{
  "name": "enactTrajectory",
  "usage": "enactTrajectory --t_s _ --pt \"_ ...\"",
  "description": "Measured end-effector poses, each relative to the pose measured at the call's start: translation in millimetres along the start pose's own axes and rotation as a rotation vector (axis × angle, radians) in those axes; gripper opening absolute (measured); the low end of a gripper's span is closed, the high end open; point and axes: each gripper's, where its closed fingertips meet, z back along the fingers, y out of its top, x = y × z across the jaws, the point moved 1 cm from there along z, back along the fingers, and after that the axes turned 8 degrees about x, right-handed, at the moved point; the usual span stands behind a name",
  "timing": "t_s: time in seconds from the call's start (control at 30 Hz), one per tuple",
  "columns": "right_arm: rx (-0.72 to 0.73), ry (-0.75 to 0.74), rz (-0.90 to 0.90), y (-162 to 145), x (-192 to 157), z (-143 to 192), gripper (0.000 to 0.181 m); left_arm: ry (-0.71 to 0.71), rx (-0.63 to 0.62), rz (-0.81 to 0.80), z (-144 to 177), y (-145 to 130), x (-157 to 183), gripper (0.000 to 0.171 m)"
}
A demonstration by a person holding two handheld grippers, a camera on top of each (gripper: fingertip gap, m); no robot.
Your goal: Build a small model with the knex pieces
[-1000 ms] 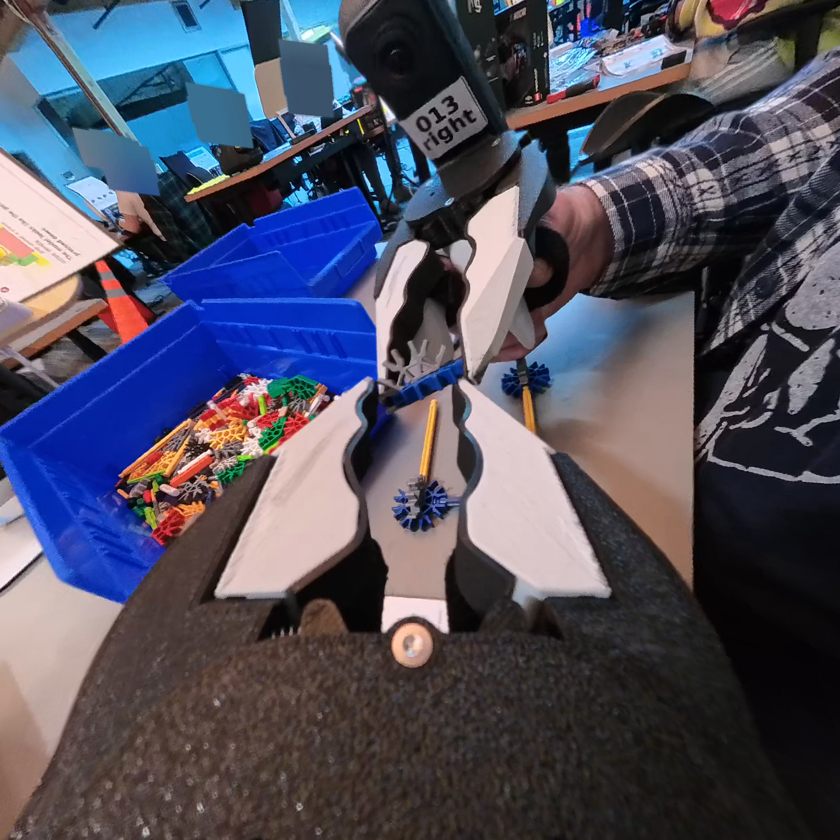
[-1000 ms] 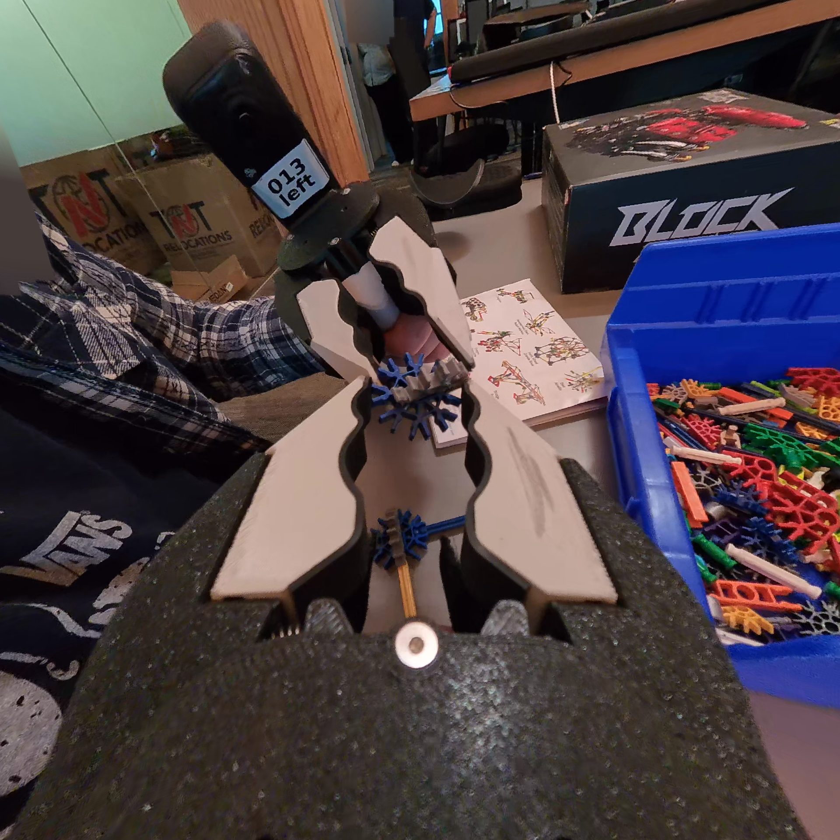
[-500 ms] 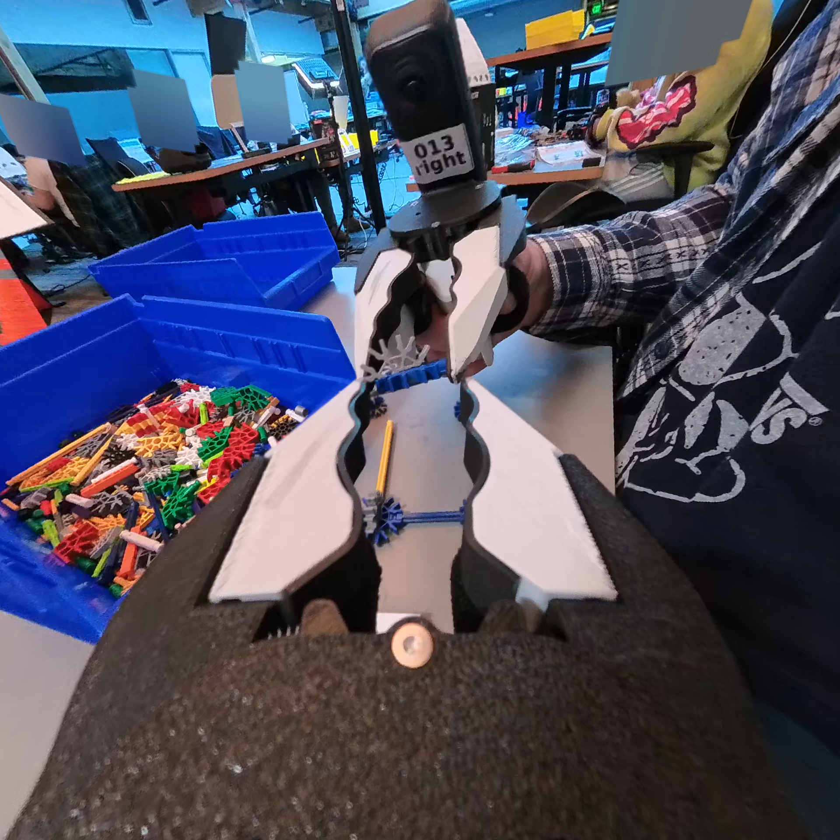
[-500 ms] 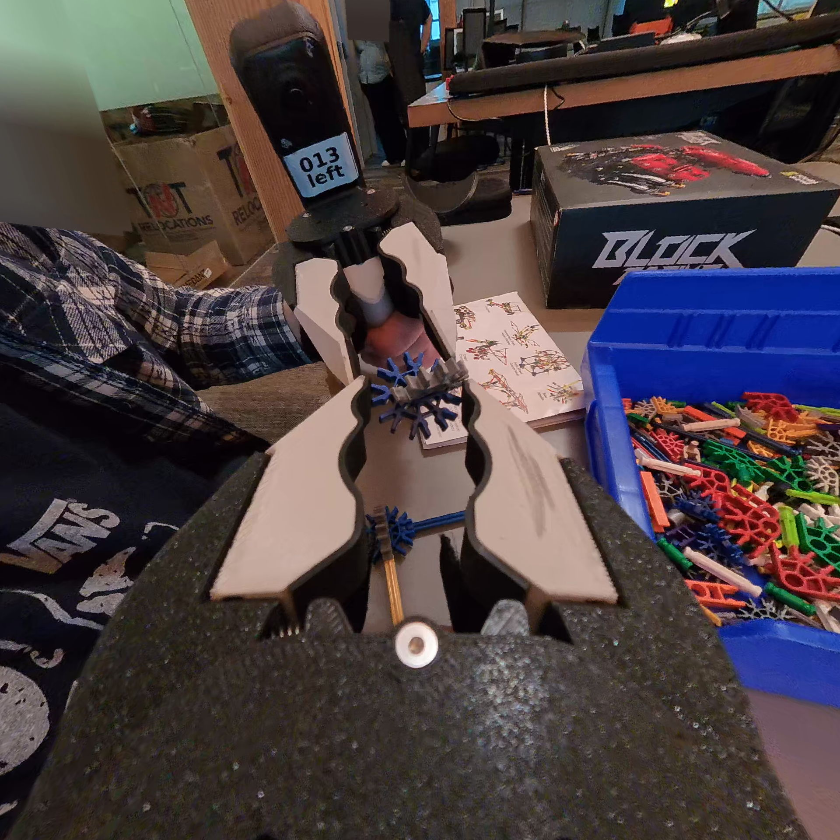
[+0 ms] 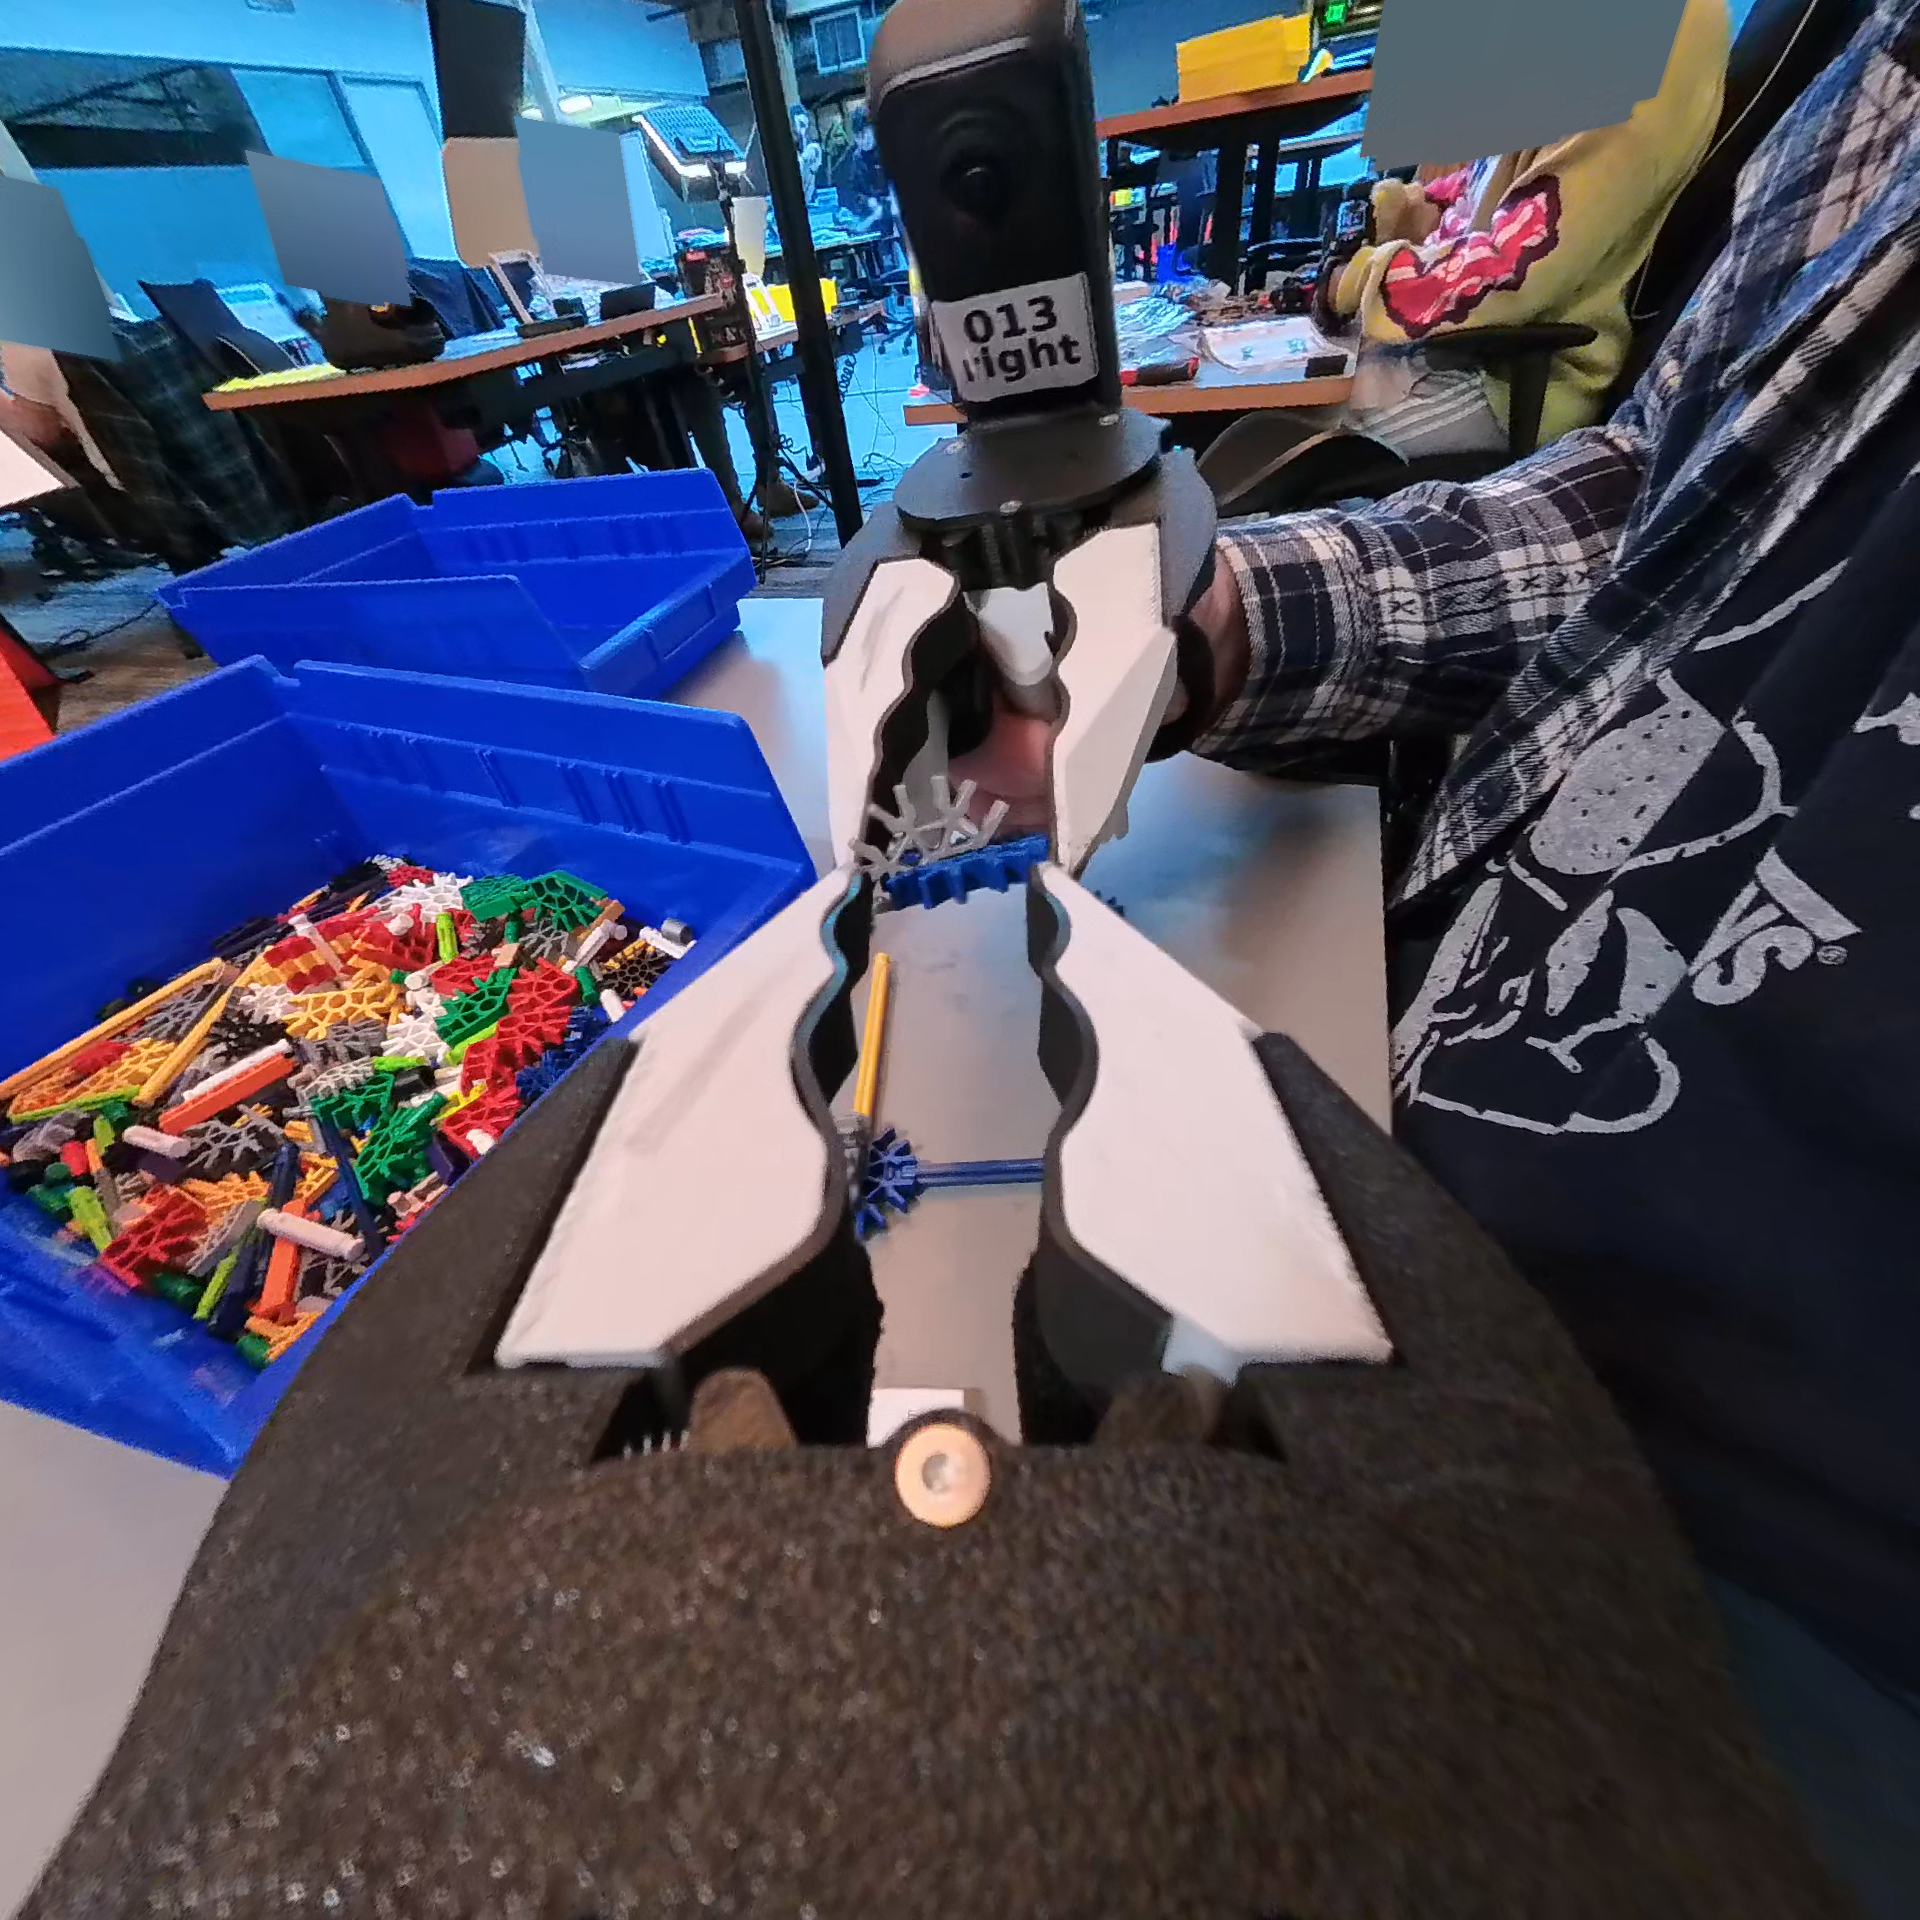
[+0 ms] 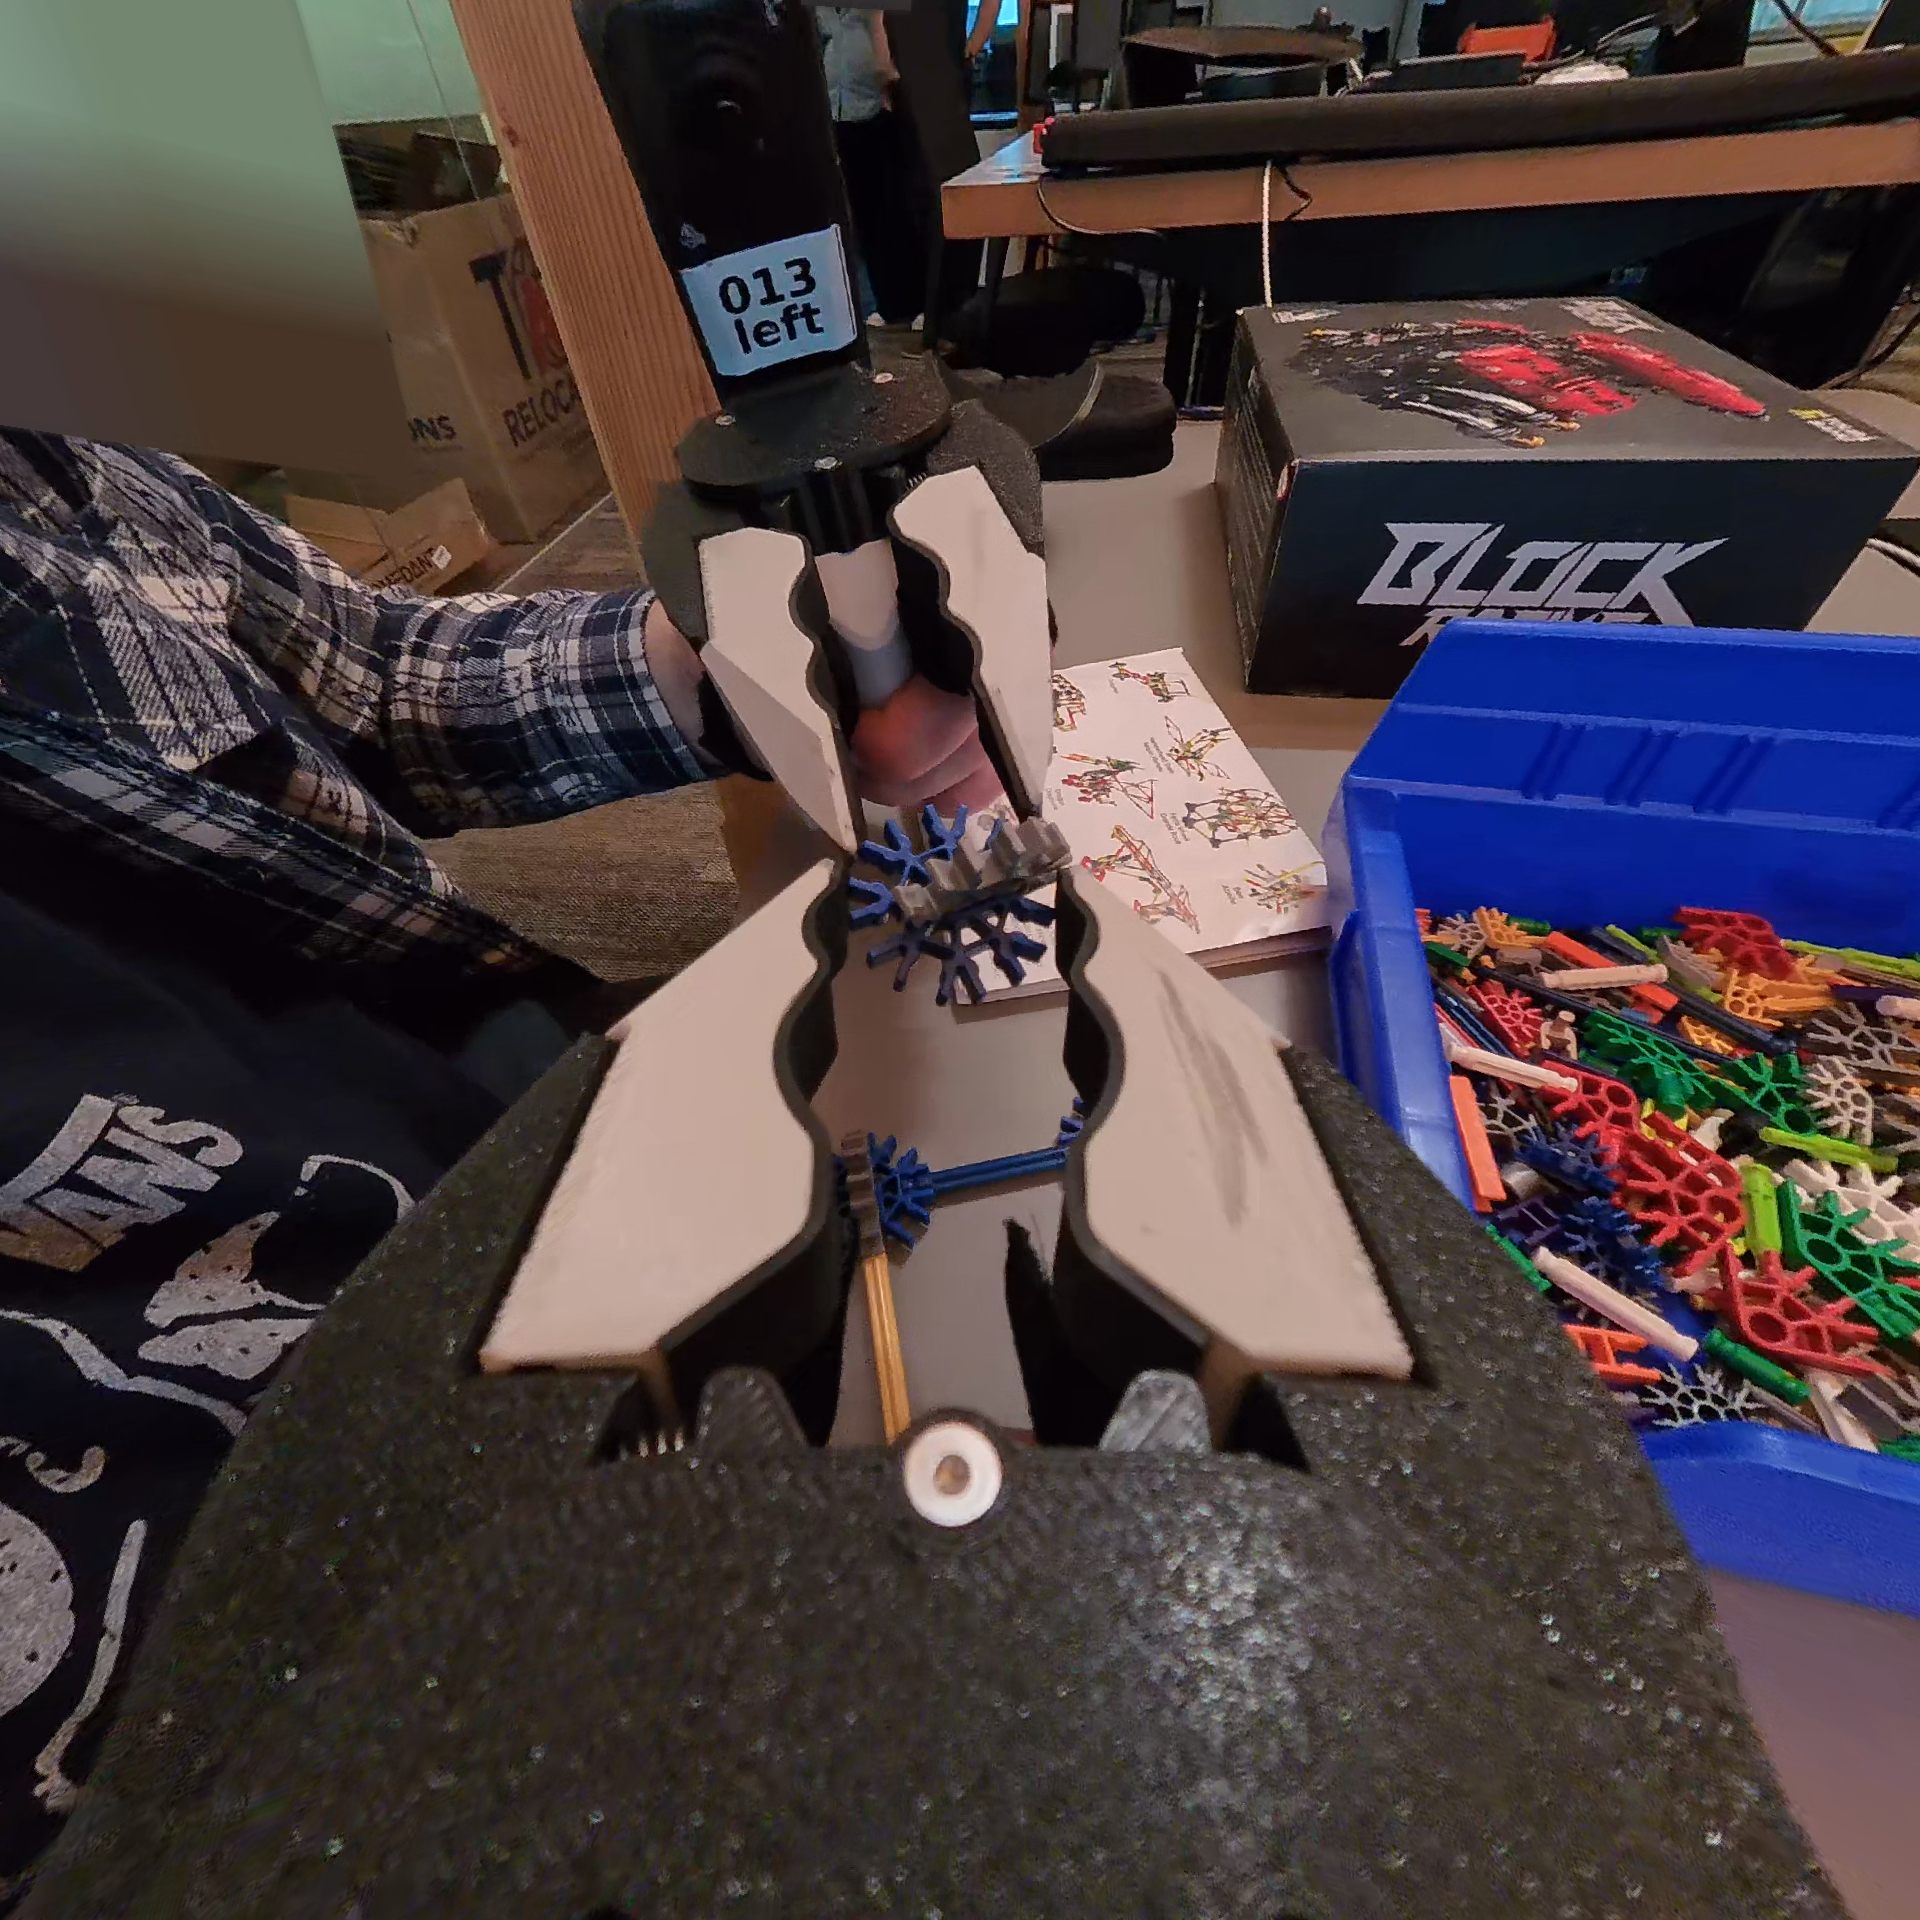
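My left gripper [image 5: 948,883] and right gripper [image 6: 951,883] meet tip to tip above the grey table [image 5: 1226,935]. The left is shut on a blue snowflake connector [image 5: 961,881], which shows edge-on in the left wrist view and face-on in the right wrist view [image 6: 956,935]. The right gripper is shut on a grey snowflake connector [image 6: 997,857], which also shows in the left wrist view [image 5: 925,821]. The two connectors are meshed crosswise. Below on the table lies a small assembly [image 5: 883,1174]: a blue connector with a blue rod and a yellow rod [image 5: 871,1029].
A blue bin [image 5: 520,769] of several mixed coloured pieces stands beside the grippers, and it also shows in the right wrist view [image 6: 1382,1039]. A second blue bin [image 5: 468,592] is behind it. An instruction booklet [image 6: 1174,821] and a black box [image 6: 1538,520] lie farther back. A person's plaid sleeves flank the grippers. Left and right tips are no more than a few centimetres apart.
Both grippers stayed tip to tip on the connectors. They have swung round, so each now stands upright in the other's view. The table assembly now shows farther back between the fingers.
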Motion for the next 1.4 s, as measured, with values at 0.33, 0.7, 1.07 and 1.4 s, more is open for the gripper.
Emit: enactTrajectory --t_s 0.33,0.7,1.07,1.4 --pt "-0.016 0.014 0.017 -2.7 -3.1 -1.5 0.038 -0.02 -0.031 -0.012 2.7 -1.6 0.6 0.029" --pt "-0.046 0.015 0.07 -6.1 -7.3 -2.3 0.038 -0.11 -0.085 -0.03 1.2 -3.1 8.4 0.022" --pt "-0.109 -0.025 0.154 -14.3 -3.5 -2.0 0.038 -0.082 -0.111 -0.054 -1.0 -10.5 5.8 0.024" --pt "-0.085 -0.005 0.121 -12.6 -4.9 -2.0 0.038 -0.112 -0.102 -0.056 -2.6 -6.2 7.9 0.02"
